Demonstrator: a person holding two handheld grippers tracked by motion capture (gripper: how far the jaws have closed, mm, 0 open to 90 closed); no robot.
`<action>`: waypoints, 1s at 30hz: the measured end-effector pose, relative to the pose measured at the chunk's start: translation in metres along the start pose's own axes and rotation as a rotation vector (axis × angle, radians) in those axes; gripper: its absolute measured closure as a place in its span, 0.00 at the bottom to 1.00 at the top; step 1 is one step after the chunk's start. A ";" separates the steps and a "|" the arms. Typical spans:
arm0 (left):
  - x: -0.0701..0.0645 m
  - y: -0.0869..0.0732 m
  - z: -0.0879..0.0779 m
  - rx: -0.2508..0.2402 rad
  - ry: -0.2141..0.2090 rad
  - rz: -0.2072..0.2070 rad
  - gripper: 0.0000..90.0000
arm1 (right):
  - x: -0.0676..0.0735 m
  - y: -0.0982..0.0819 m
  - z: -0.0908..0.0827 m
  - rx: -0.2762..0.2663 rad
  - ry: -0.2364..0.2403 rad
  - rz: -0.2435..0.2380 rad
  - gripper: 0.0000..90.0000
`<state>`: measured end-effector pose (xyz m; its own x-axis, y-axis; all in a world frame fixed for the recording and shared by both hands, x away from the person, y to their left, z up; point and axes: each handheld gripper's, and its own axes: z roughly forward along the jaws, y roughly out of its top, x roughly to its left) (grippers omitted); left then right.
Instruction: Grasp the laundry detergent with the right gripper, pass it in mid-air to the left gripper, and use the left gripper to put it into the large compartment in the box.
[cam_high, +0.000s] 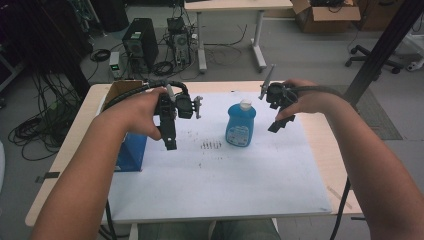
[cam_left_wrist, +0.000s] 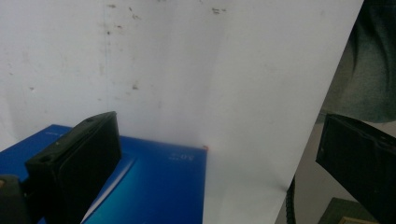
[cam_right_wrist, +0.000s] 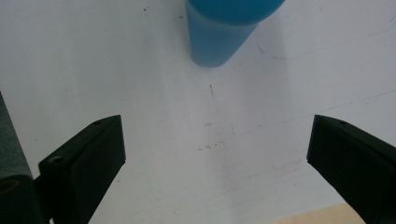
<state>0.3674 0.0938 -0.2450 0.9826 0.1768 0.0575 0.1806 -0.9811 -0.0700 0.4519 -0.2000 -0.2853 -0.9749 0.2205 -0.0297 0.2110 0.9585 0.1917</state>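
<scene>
We see forearms nearest, coming in low. Tabletop (cam_high: 320, 145) under a white sheet (cam_high: 225, 180). Blue box (cam_high: 131, 152) at the sheet's left edge, below the left tool (cam_high: 171, 132), jaws spread wide, empty. Blue bottle (cam_high: 240, 122) upright mid-sheet, between both tools. Right tool (cam_high: 280, 122) just beside it, jaws apart, holding nothing.

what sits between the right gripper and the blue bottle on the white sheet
Nothing visible. The right gripper hovers open just right of the blue bottle, and in its own view only bare white sheet lies between its jaws and the bottle's base. The blue box sits off on the far left.
</scene>
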 end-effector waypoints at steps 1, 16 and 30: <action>-0.001 0.000 0.001 0.003 -0.001 0.001 0.00 | 0.000 0.000 0.001 0.003 0.001 -0.002 0.05; -0.018 -0.005 0.018 0.003 -0.023 0.015 0.00 | 0.000 -0.007 0.017 -0.021 0.019 0.012 0.05; -0.033 -0.004 0.026 0.006 -0.033 0.043 0.00 | -0.002 -0.012 0.029 -0.091 0.018 0.015 0.05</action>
<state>0.3351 0.0944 -0.2723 0.9903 0.1375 0.0213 0.1388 -0.9873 -0.0776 0.4538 -0.2064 -0.3164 -0.9730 0.2307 -0.0081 0.2193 0.9345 0.2806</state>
